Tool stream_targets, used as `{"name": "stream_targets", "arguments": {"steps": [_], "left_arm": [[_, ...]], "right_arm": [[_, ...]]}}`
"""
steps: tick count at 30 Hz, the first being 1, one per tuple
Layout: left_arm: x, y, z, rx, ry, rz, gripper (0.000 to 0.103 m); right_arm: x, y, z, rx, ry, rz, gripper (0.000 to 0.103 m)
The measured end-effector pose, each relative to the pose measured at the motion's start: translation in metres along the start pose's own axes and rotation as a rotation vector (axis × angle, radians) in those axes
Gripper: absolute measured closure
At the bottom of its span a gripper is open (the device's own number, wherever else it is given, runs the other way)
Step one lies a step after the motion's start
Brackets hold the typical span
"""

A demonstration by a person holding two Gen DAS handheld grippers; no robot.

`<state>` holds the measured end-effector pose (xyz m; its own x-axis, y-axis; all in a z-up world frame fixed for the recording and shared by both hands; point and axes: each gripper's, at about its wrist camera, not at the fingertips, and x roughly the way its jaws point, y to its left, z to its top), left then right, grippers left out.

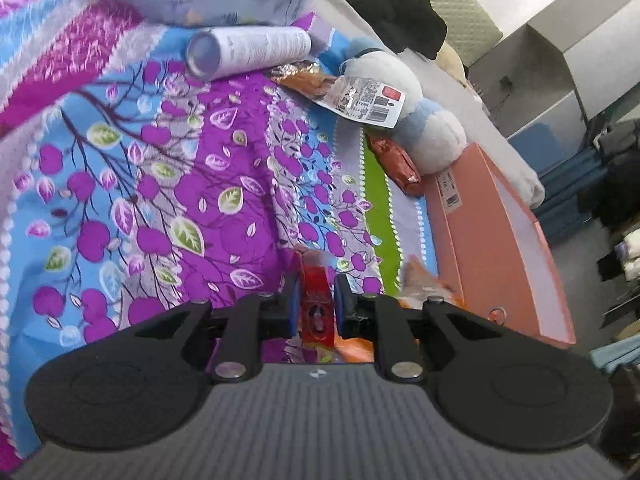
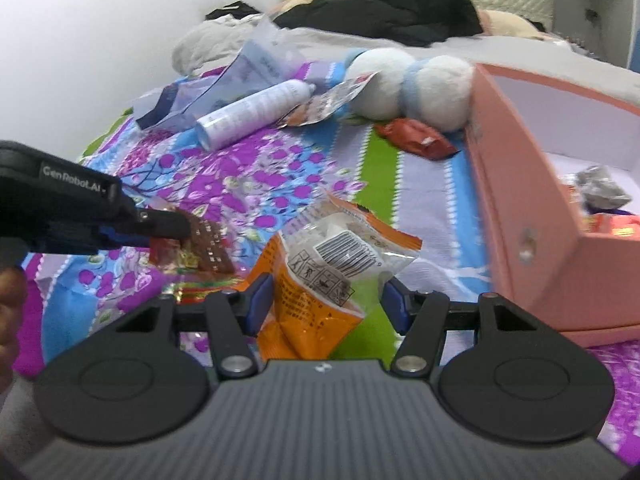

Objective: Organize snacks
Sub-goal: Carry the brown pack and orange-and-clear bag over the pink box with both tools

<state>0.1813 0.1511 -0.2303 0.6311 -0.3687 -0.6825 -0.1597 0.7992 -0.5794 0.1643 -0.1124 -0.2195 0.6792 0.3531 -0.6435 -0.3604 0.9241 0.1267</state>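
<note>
Snacks all over a bed with a loud purple-and-blue floral blanket [image 1: 168, 184]. Left gripper [image 1: 316, 304] has its jaws pinched on a small red packet [image 1: 316, 312], which sits upright between the blue pads. From the right wrist view you can see the same packet [image 2: 192, 248] sticking out of that gripper's tip, just above the blanket.

Right gripper [image 2: 328, 300] has an orange bag [image 2: 320, 276] between its fingers, clear window and barcode facing up. The jaws stand fairly wide; the left pad is against the bag, but the bag's corner blocks the right pad, so I can't tell if it's really clamped.

Pink box [image 2: 520, 200] sits just to the right of that bag, open, with a few wrapped things already in it, one grey and crinkly, others red. Left view shows its long side [image 1: 492, 240].

Further back: a red-orange bar [image 2: 420, 140] near the box's far corner, beside a white-and-blue plush [image 2: 412, 84]. Another packet [image 2: 328, 104] with a barcode leans against the plush. Next to it lies a white can [image 2: 252, 114] on its side, and behind that a crumpled clear bag [image 2: 240, 76]. Dark clothes [image 2: 384, 8] are piled by the headboard.
</note>
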Motion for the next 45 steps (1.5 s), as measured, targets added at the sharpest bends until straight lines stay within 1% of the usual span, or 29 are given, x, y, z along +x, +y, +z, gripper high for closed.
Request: {"name": "stream_targets", "arguments": {"steps": [2,4,7,13,15,16,19,23,24,26,30,34,38,42,45], "left_arm": [[0.004,0.003,-0.002,-0.017,0.013,-0.019,0.085],[0.008,0.002,-0.006,-0.019,0.025,-0.017,0.085],[0.013,-0.001,-0.010,-0.003,0.020,-0.011,0.085],[0.024,-0.019,-0.016,0.107,0.023,0.079,0.085],[0.025,-0.024,-0.017,0.138,0.019,0.087,0.085],[0.024,-0.027,-0.017,0.150,0.013,0.102,0.084],[0.019,-0.035,-0.016,0.183,-0.005,0.119,0.087],[0.002,-0.054,-0.012,0.235,-0.039,0.119,0.090],[-0.003,-0.059,-0.011,0.245,-0.048,0.120,0.094],[-0.012,-0.069,-0.008,0.259,-0.056,0.110,0.093],[-0.030,-0.096,-0.006,0.328,-0.087,0.101,0.094],[-0.047,-0.123,-0.005,0.379,-0.112,0.078,0.094],[-0.062,-0.151,-0.008,0.422,-0.130,0.039,0.094],[-0.071,-0.174,-0.015,0.462,-0.129,-0.001,0.094],[-0.073,-0.187,-0.018,0.473,-0.126,-0.029,0.094]], "right_arm": [[0.011,0.007,-0.003,-0.020,0.024,-0.004,0.044],[0.019,0.012,-0.007,-0.033,0.043,0.006,0.046],[0.025,0.012,-0.011,-0.021,0.068,0.014,0.046],[0.028,0.009,-0.017,0.000,0.084,0.023,0.046],[0.027,0.008,-0.016,0.006,0.085,0.024,0.047],[0.027,0.008,-0.015,0.007,0.086,0.023,0.048],[0.021,0.009,-0.011,0.001,0.073,0.006,0.049],[0.004,0.000,-0.006,0.014,0.049,-0.022,0.050],[-0.001,-0.003,-0.004,0.017,0.053,-0.032,0.050],[-0.010,-0.008,0.000,0.020,0.052,-0.045,0.050],[-0.038,-0.016,0.012,0.023,0.019,-0.071,0.050],[-0.067,-0.022,0.022,0.036,-0.023,-0.084,0.050],[-0.097,-0.029,0.028,0.044,-0.067,-0.112,0.050],[-0.119,-0.041,0.031,0.066,-0.105,-0.147,0.050],[-0.135,-0.055,0.031,0.087,-0.129,-0.183,0.050]]}}
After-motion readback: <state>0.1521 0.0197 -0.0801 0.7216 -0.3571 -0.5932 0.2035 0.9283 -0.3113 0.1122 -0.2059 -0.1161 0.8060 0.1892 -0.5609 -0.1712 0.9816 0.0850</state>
